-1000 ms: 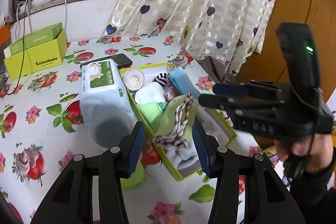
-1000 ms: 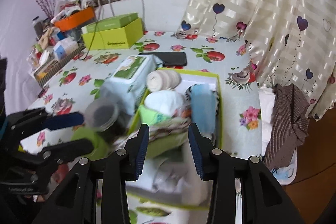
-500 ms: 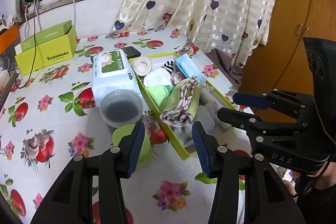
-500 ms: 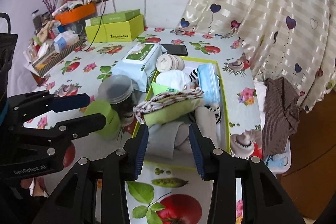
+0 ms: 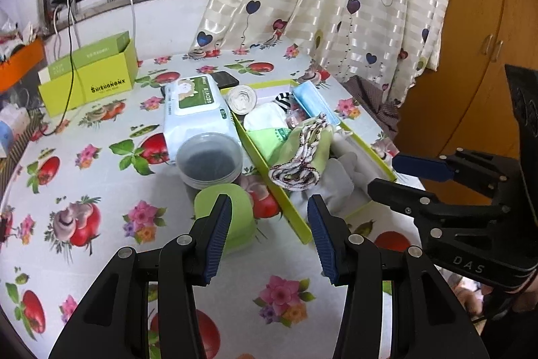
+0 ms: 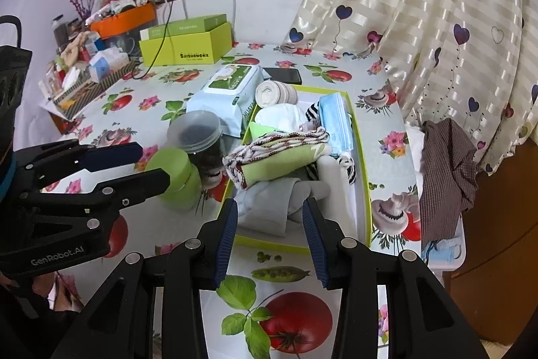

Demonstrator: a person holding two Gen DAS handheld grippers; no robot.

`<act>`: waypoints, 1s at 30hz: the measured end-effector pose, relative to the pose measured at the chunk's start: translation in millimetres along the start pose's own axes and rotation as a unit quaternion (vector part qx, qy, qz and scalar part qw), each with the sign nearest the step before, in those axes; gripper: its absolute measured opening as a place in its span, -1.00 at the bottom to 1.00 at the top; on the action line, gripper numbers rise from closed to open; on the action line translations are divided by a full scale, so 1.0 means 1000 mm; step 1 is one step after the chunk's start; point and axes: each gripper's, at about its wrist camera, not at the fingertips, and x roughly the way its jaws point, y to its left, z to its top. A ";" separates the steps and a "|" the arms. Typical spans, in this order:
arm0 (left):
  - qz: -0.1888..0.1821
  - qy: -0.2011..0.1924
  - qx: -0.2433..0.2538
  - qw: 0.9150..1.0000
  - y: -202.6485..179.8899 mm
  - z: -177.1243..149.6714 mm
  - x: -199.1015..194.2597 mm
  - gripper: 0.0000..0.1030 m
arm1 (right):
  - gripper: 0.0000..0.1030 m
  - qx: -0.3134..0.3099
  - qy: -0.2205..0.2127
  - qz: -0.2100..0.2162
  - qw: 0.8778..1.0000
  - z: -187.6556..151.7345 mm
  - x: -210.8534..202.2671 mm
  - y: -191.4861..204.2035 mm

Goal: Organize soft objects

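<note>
Both grippers, the left gripper [image 5: 269, 217] and right gripper [image 6: 269, 221], had drawn back from the box [image 6: 364, 190] near the surface's right edge, fingers apart and empty, leaving the folded cloth [image 6: 279, 153] inside, seemingly placed.

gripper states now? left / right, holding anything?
Left gripper: open, holding nothing.
Right gripper: open, holding nothing.
</note>
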 end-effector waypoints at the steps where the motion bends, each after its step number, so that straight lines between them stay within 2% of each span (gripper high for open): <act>1: -0.002 0.001 0.000 1.000 0.000 0.000 0.000 -0.06 | -0.24 0.000 0.001 -0.001 1.000 -0.001 0.000 0.000; 30: 0.010 0.018 -0.014 1.000 0.005 -0.005 0.005 -0.06 | -0.24 -0.004 0.015 -0.002 1.000 -0.004 0.008 0.004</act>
